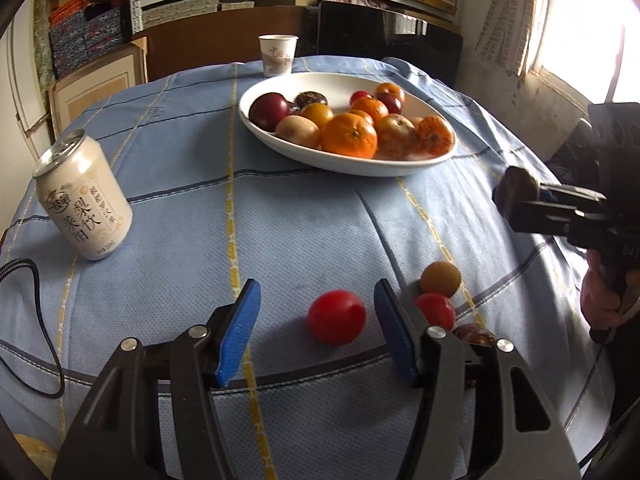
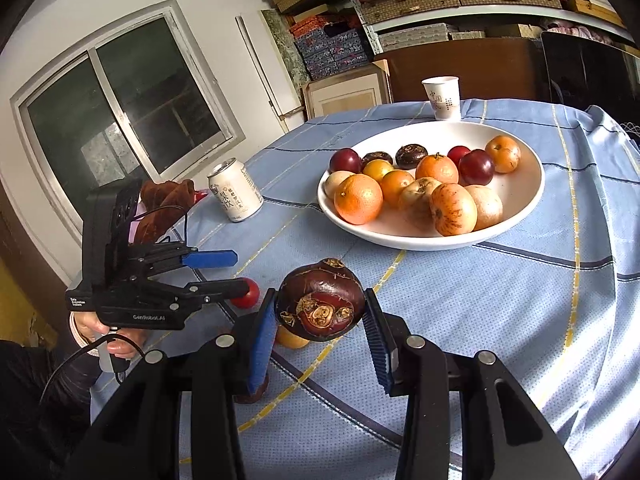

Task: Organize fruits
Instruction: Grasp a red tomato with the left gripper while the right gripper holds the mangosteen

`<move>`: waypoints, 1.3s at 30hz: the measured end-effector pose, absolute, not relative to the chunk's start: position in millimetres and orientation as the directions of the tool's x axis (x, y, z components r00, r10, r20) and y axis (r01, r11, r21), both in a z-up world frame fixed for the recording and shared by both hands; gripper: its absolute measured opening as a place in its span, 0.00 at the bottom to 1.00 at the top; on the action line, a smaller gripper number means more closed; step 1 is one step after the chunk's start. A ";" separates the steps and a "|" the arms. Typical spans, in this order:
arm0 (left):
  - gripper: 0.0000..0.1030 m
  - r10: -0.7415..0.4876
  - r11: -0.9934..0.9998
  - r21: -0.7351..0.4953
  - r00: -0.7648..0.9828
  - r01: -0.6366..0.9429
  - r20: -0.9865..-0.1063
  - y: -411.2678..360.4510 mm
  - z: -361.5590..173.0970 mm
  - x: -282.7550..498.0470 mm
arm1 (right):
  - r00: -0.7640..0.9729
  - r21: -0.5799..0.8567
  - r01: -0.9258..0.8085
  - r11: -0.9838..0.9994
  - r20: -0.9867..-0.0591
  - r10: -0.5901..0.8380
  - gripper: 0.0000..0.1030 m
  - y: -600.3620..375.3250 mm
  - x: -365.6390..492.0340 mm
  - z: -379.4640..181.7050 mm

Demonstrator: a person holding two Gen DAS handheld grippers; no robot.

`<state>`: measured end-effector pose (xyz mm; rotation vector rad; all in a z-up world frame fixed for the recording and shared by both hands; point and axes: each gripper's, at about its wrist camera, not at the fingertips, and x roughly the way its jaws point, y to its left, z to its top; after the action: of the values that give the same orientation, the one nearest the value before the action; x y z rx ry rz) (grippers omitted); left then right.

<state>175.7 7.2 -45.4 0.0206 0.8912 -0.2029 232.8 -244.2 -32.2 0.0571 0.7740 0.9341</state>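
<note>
My left gripper (image 1: 316,300) is open, its blue pads either side of a red round fruit (image 1: 337,317) on the blue tablecloth, not touching it. Right of it lie a tan fruit (image 1: 440,278), a smaller red fruit (image 1: 435,311) and a dark red one (image 1: 476,334), partly hidden by the finger. My right gripper (image 2: 320,300) is shut on a dark brown water chestnut (image 2: 320,298), held above the cloth; it also shows in the left wrist view (image 1: 518,188). A white bowl (image 1: 280,136) holds several oranges, plums and other fruits at the table's far side (image 2: 516,188).
A white drink can (image 1: 84,204) stands at the left (image 2: 235,190). A paper cup (image 1: 278,55) stands behind the bowl. A black cable (image 1: 44,320) lies at the left edge. A brown cloth (image 2: 164,200) lies beyond the left gripper. Shelves of boxes stand behind the table.
</note>
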 end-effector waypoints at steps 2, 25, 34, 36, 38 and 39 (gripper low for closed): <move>0.52 -0.171 0.978 -0.064 0.596 0.197 -0.784 4.7 -49.2 177.1 | 0.351 0.359 -0.707 0.609 -0.570 0.743 0.41 -243.2 232.0 -31.2; 0.30 -0.181 0.972 -0.063 0.554 0.225 -0.813 -3.0 -60.1 181.4 | 0.355 0.343 -0.709 0.617 -0.582 0.732 0.41 -240.6 232.7 -34.0; 0.29 -0.180 0.975 -0.072 0.558 0.211 -0.810 0.1 -58.6 180.8 | 0.365 0.334 -0.704 0.627 -0.587 0.722 0.41 -240.8 235.1 -37.8; 0.28 -0.181 0.975 -0.074 0.564 0.207 -0.806 1.3 -57.4 180.3 | 0.367 0.334 -0.701 0.630 -0.587 0.721 0.41 -241.1 235.9 -38.7; 0.28 -0.181 0.975 -0.071 0.573 0.209 -0.799 1.4 -55.6 177.7 | 0.369 0.334 -0.702 0.629 -0.584 0.723 0.41 -240.9 236.1 -38.9; 0.28 -0.180 0.975 -0.068 0.578 0.211 -0.796 0.8 -54.6 176.6 | 0.369 0.334 -0.703 0.629 -0.584 0.723 0.41 -240.9 236.0 -39.0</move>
<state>176.6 0.8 -54.6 0.0353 0.9271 -0.2287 236.0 -240.9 -39.0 0.0302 0.7650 0.9148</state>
